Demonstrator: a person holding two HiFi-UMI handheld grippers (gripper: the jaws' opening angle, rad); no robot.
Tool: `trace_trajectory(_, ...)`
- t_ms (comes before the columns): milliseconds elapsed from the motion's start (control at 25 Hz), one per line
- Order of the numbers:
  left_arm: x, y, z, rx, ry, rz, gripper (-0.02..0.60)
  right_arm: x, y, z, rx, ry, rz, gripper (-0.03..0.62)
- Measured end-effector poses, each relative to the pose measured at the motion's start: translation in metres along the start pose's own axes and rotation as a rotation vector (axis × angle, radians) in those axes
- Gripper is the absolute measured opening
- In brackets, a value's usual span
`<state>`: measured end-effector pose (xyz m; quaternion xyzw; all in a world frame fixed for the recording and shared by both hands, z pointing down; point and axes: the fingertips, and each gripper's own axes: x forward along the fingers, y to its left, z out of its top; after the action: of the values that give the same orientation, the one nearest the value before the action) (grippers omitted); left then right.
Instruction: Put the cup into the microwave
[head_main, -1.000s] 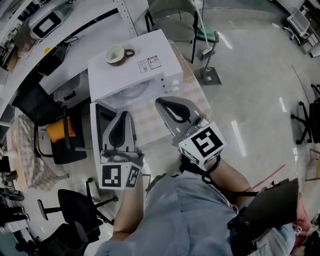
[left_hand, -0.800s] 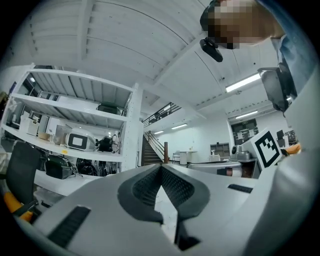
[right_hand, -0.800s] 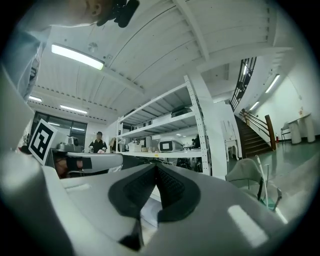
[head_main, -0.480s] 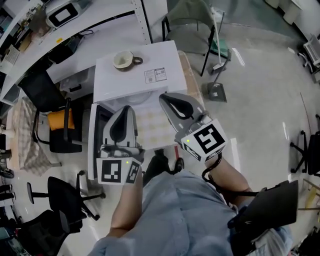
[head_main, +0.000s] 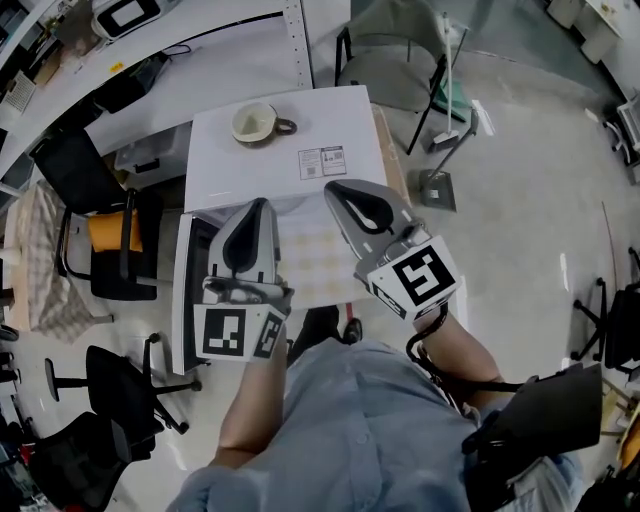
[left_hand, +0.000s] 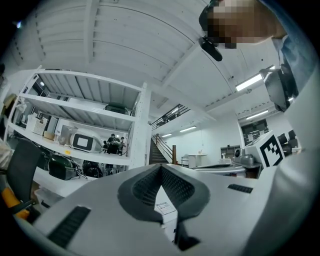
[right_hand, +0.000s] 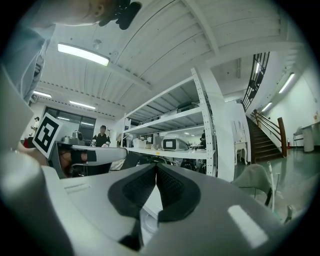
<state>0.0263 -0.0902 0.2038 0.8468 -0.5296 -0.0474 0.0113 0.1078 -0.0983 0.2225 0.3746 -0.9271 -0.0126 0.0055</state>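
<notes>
A cream cup (head_main: 253, 123) with a dark handle stands on top of the white microwave (head_main: 310, 115), near its back left corner. The microwave's dark door (head_main: 187, 300) hangs open to the left. Both grippers point level at the microwave's front, short of it. The left gripper (head_main: 262, 203) is shut and holds nothing; in the left gripper view its jaws (left_hand: 160, 167) meet at the tip, with the microwave (left_hand: 167, 212) showing below them. The right gripper (head_main: 332, 187) is shut and empty too, its jaws (right_hand: 155, 166) pressed together.
The microwave stands on a table with a checked cloth (head_main: 320, 255). Black office chairs (head_main: 100, 240) (head_main: 110, 400) stand at the left. A grey chair (head_main: 395, 60) and a floor stand (head_main: 440, 180) are behind and to the right. A white bench (head_main: 170, 50) runs along the back.
Both grippers, still shut, have come closer to the microwave's front. The microwave and cup now sit lower and further right in the head view.
</notes>
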Motion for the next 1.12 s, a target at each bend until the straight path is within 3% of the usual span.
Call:
trace_trajectory(320, 0.038, 0.03, -0.004, -0.018, -0.018, -0.008, 0.005, 0.049, -0.032, -0.031, 0.002, 0.073, 0.022, 0.018)
trace_trajectory(640, 0.071, 0.066, -0.023, -0.063, 0.019, 0.001, 0.005, 0.095, -0.064, -0.059, 0.029, 0.139, 0.052, 0.076)
trace_trajectory(1120, 0.092, 0.119, -0.049, -0.121, 0.048, 0.05, 0.005, 0.159, -0.082, -0.1, -0.078, 0.274, 0.107, 0.101)
